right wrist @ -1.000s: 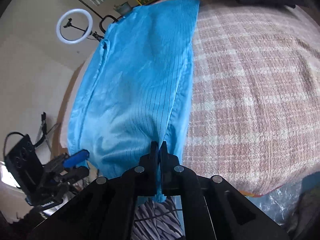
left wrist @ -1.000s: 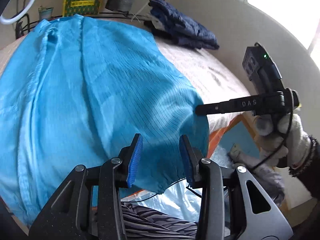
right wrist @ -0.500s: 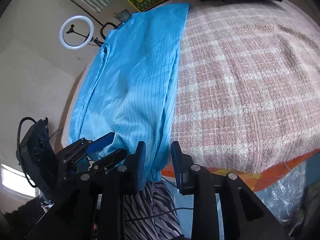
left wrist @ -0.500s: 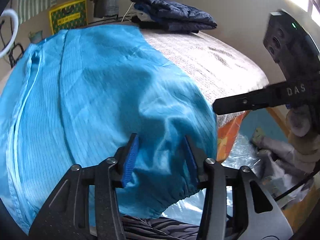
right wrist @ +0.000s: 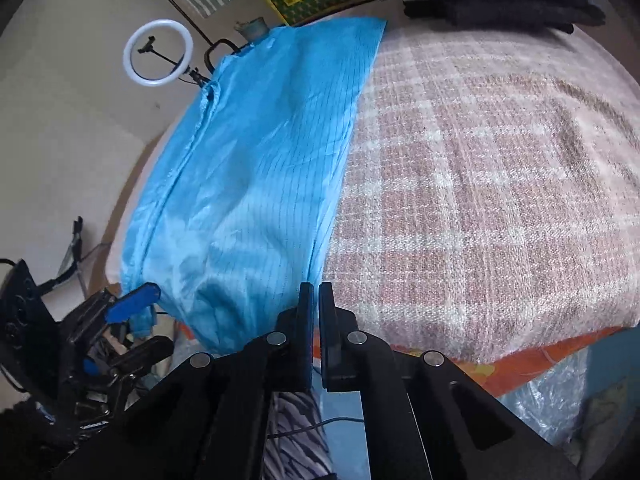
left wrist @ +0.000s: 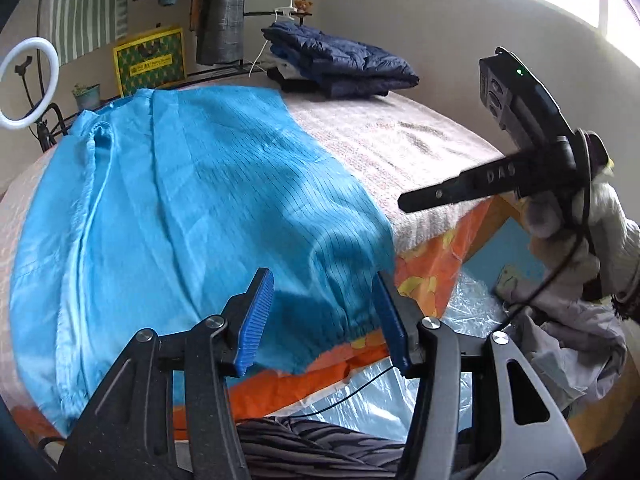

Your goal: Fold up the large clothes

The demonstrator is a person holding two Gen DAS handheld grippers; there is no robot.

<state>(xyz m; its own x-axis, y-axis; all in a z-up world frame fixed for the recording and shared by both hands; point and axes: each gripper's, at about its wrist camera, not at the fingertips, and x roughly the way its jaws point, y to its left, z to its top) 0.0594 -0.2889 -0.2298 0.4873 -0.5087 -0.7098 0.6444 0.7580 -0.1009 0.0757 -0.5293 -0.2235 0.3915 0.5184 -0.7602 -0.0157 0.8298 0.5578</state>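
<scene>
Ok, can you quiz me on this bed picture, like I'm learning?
1. True or false: the shiny blue pinstriped garment lies on the pink checked woven blanket.
2. What sits at the blanket's far end? A) folded navy quilted jacket B) red pillow C) sleeping cat
3. Are the right tongs open or shut?
Key: 1 true; 2 A; 3 shut.

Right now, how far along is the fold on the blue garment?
Done: blue garment lies as a long narrow strip on the plaid blanket, seemingly folded lengthwise. In hand: nothing; left gripper is opening, hem loose between the pads; right gripper shut, empty. Left: cross folds; hem overhangs the bed edge.
</scene>
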